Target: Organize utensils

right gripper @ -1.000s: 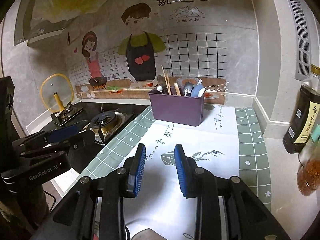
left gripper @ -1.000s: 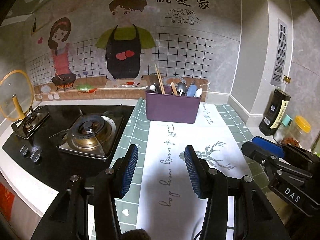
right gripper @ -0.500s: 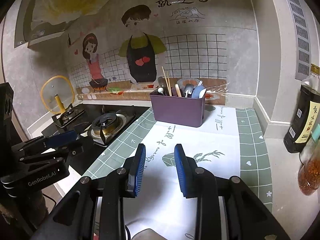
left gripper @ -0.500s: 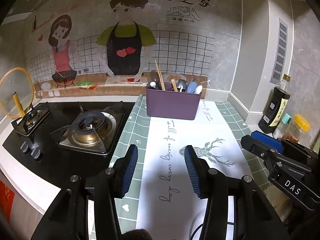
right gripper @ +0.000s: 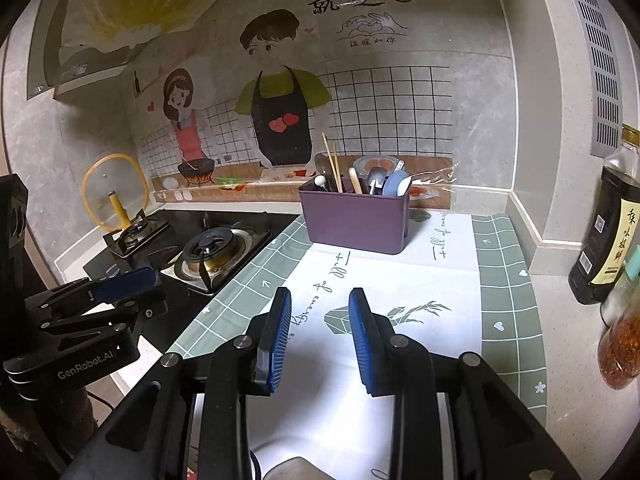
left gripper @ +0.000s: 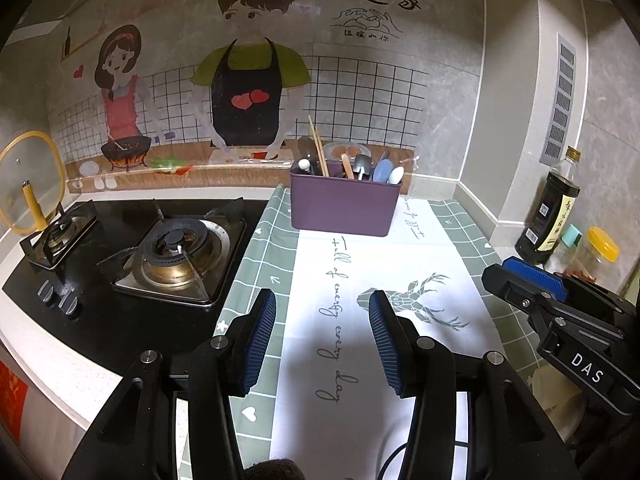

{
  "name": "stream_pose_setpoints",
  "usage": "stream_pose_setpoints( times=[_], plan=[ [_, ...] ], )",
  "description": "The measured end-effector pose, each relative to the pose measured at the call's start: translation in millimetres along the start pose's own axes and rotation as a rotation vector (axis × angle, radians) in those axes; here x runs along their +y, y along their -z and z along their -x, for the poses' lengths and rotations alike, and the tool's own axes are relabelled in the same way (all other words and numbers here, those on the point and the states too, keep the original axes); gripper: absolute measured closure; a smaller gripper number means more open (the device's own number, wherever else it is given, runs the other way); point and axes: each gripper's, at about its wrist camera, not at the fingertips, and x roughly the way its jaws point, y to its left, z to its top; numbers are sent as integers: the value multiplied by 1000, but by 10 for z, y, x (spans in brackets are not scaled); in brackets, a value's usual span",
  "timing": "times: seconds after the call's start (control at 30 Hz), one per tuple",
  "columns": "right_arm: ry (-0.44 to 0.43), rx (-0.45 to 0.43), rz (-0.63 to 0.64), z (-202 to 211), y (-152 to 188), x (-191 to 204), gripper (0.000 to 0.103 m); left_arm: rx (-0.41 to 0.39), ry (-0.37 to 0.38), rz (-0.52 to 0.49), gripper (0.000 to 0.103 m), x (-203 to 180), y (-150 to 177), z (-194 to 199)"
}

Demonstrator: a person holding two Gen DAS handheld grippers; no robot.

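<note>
We hold both grippers above the counter mat [left gripper: 400, 264], nothing in either. Left gripper [left gripper: 322, 342] sits bottom centre of the left wrist view, blue pads spread wide apart, released, w/ only the printed mat showing between them. Right gripper [right gripper: 320, 334] sits bottom centre of the right wrist view, pads also apart w/ a narrower gap, released, empty.

Purple utensil bin [left gripper: 345, 208] stands upright at the far end of the mat, centre of frame in the left view, close to the wall mural [left gripper: 248, 80]. In the right view the same bin is centre, a bit right of the mid-line. Utensils stand in it: chopsticks [left gripper: 319, 148] lean left out of its left part, a wooden spoon [left gripper: 347, 165] near the middle, a black spatula [left gripper: 362, 164] beside that, a blue spoon [left gripper: 383, 171] and a white spoon [left gripper: 396, 175] at its right part. Can't tell if the bin has dividers.

Gas stove [left gripper: 176, 256] fills the left-centre of the left view, touching the mat's left edge. Yellow-rimmed glass lid [left gripper: 30, 176] stands on edge at far left. Dark sauce bottle [left gripper: 554, 208] and a yellow-capped jar [left gripper: 598, 248] sit at the right edge, well apart from the bin.
</note>
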Motion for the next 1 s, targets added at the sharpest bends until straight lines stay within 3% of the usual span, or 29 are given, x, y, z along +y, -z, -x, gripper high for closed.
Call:
stream_pose_setpoints(
  times=[1.0],
  plan=[
    [36, 0, -16, -17, -13, -64, 75, 23, 27, 3, 53, 15, 5, -61]
  ],
)
